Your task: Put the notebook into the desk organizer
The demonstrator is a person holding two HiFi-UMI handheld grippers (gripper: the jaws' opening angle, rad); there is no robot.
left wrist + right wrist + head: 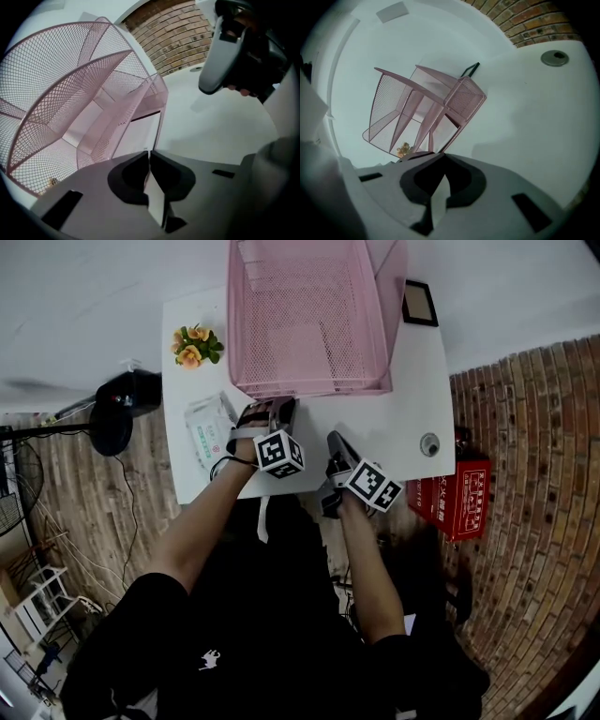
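We're holding both grippers over the near edge of the white table (412, 409), just in front of the pink mesh organizer (246, 334). The left gripper (272, 412) is pointing down at the organizer's front edge. Its jaws are sitting a hair apart with just a thin slit and nothing between them. The right gripper (335, 439) is hanging just beside it, jaws pressed together and empty.

In the left gripper view we're seeing a pale flat thing with a dark top edge (140, 133) standing in the organizer's end slot. It looks like the notebook, but we can't swear to it.

Flowers (195, 345) and a tissue pack (208, 430) are sitting left of the organizer, and a small picture frame (419, 303) right of it.
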